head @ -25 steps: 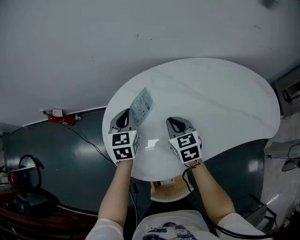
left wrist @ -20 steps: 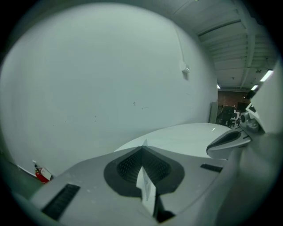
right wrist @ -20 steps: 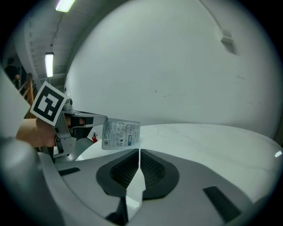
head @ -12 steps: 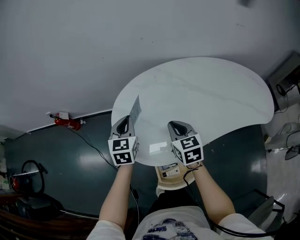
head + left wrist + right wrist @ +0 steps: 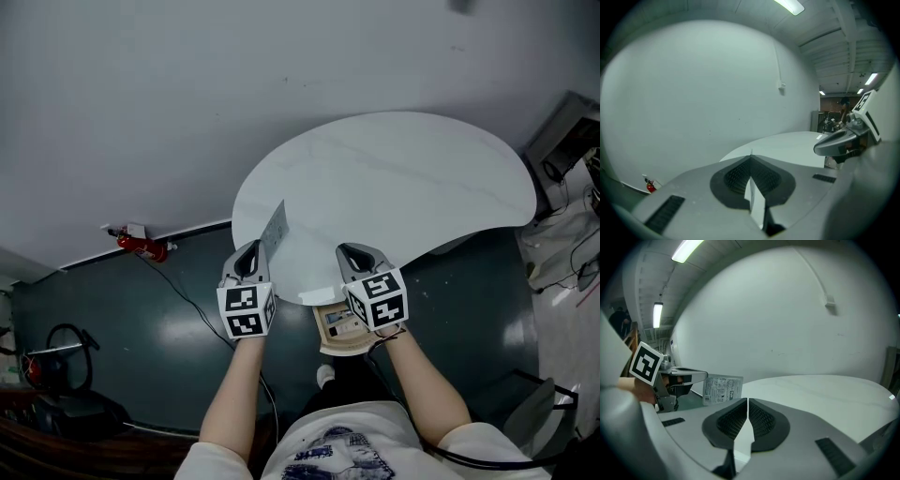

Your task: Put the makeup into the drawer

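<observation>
Two handheld grippers are recorded at the near edge of a white rounded table (image 5: 422,187): the left gripper (image 5: 251,251) is clamped on a flat printed makeup sachet (image 5: 275,228) (upright, on edge); the right gripper (image 5: 356,253) is seen with jaws pressed together.

White printed T-shirt (image 5: 330,448) (short sleeves)

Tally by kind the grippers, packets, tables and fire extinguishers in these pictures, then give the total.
Gripper: 2, the left gripper and the right gripper
Packet: 1, clamped upright in the left gripper's fingers
Table: 1, white and round
Fire extinguisher: 1, red, on the floor by the wall
Total: 5
</observation>
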A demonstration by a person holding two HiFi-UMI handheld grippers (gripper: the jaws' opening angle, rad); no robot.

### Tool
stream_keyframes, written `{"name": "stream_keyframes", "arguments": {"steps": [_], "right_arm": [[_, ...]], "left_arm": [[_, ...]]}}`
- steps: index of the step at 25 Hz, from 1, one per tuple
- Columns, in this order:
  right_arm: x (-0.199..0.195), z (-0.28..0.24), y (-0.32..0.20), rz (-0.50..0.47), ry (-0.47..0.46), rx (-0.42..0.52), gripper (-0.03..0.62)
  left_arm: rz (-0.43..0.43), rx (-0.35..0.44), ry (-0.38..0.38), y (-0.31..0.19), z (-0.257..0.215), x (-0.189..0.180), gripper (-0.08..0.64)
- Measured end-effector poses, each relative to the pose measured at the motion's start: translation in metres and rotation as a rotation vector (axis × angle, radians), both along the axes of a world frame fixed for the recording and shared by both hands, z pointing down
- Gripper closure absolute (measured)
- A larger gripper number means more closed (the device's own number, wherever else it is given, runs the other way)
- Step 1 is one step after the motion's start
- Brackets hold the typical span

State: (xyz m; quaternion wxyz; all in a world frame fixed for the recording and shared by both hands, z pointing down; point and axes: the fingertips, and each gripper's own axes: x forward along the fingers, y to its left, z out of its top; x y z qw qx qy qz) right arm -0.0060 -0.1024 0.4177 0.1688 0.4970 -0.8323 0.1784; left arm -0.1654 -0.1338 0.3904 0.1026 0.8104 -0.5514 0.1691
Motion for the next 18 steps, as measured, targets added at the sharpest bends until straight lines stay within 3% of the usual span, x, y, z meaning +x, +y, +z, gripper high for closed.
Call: {"name": "stream_keyframes", "arguments": {"steps": [18], "right_arm": [[0.022, -0.018, 0.113, 0.076, -0.024, 0.042, 0.571]], "left_arm": [[0.131, 0.017, 0.038, 0.116, -0.018, 0.035, 0.515]]}}
